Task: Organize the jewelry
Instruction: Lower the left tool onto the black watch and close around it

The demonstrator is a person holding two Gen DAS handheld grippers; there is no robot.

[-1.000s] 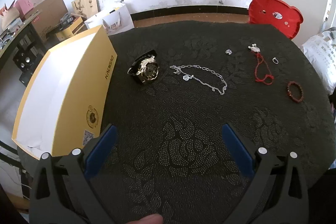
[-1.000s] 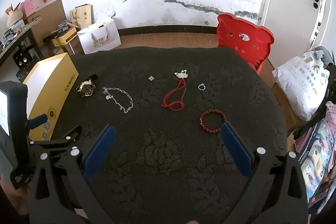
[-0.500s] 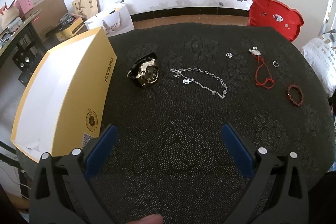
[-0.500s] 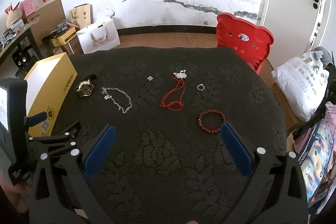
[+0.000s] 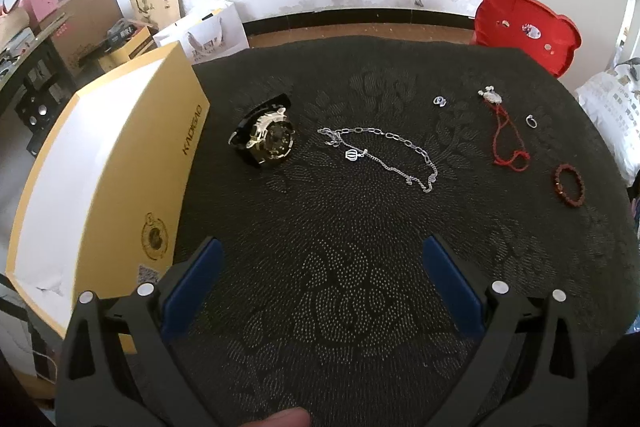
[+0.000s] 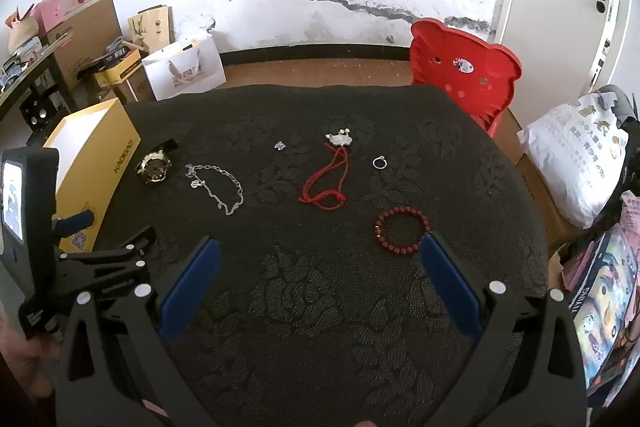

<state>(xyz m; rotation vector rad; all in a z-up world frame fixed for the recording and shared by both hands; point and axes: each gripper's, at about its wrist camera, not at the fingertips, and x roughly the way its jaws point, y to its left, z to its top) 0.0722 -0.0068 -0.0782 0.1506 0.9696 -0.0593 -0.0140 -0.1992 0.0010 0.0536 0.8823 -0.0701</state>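
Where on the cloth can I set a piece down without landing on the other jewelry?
Bare cloth spans the near half, between the left tool and the silver chain, bordered left by the yellow box. Another free strip runs behind the jewelry at the far edge. The middle row is crowded: watch, chain, red cord, bead bracelet.

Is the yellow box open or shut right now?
Open: the yellow box shows a bare white interior from above, with no lid on it.

Both wrist cameras look forward and down over the dark patterned tablecloth [image 5: 320, 307] toward the cracked far wall, the left view sitting lower and nearer the yellow box [image 5: 120, 167], the right view higher and rightward, sharing the jewelry row
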